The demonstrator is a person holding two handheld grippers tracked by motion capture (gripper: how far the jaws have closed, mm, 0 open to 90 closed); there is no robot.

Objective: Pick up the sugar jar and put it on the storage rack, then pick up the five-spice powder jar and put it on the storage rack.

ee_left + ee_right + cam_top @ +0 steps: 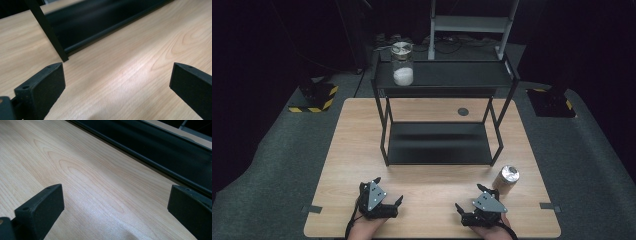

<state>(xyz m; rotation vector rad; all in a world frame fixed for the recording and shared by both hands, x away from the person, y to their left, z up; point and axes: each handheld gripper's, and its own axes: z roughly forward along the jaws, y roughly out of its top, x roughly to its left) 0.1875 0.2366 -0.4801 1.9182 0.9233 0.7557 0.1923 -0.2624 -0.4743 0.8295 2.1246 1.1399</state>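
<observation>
My left gripper (387, 190) rests low on the wooden table (357, 150) near its front edge, jaws wide open with bare wood between them. In the left gripper view the gripper (117, 80) faces the black rack's front left leg (47, 32) and lower shelf (100, 17). My right gripper (469, 197) sits open at the front right, holding nothing. In the right gripper view it (116, 200) points across bare wood toward the rack's lower shelf (162, 147). A silver can (507, 180) stands upright just right of and beyond the right gripper.
A black two-tier metal rack (442, 75) stands on the middle and back of the table. A glass jar (402, 63) with white powder in its bottom stands on the top shelf's left end. A small dark round disc (463, 111) lies behind the rack.
</observation>
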